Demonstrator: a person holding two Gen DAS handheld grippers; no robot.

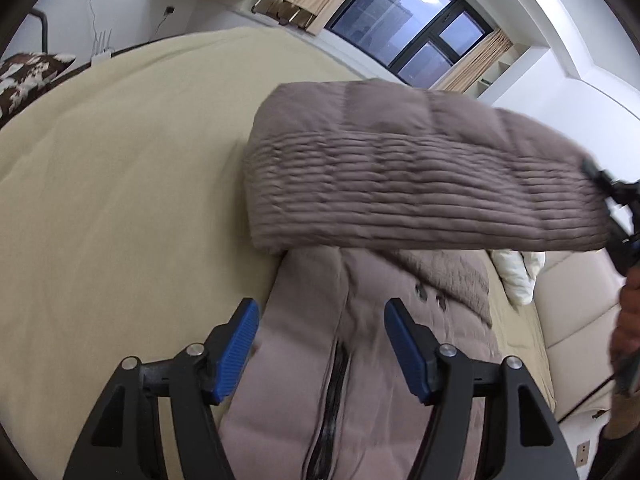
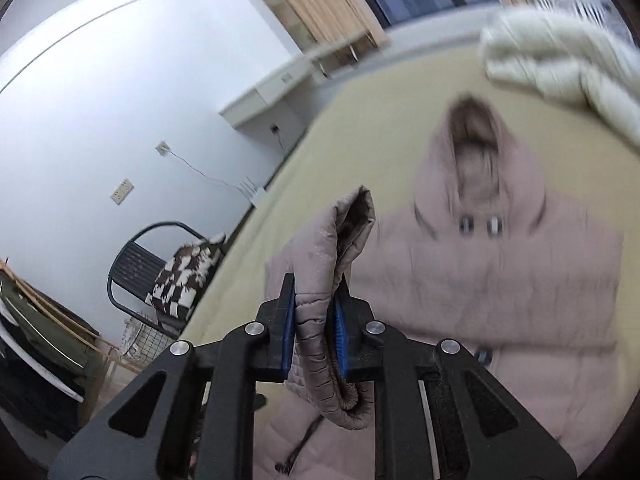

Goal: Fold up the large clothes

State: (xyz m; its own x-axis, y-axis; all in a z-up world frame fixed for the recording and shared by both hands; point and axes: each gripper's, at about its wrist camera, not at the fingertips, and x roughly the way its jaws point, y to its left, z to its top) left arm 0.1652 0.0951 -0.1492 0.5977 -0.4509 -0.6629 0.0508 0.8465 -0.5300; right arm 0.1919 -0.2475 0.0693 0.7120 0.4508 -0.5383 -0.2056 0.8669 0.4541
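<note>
A mauve hooded puffer coat (image 2: pixel 500 280) lies front up on the beige bed (image 2: pixel 344 152), hood (image 2: pixel 480 160) toward the far side. My right gripper (image 2: pixel 316 308) is shut on the cuff end of one sleeve (image 2: pixel 324 256) and holds it lifted above the coat. In the left wrist view that sleeve (image 1: pixel 420 176) stretches across, raised over the coat body (image 1: pixel 360 340), with the right gripper (image 1: pixel 616 208) at its right end. My left gripper (image 1: pixel 320 320) is open and empty, hovering over the coat's zipper (image 1: pixel 336 392).
A cream puffer garment (image 2: pixel 560 64) lies on the bed beyond the hood. A black chair (image 2: pixel 136 268) with a brown-white cushion (image 2: pixel 188 276) stands left of the bed. A padded headboard (image 1: pixel 580 304) is at right, with a window (image 1: pixel 412 24) behind.
</note>
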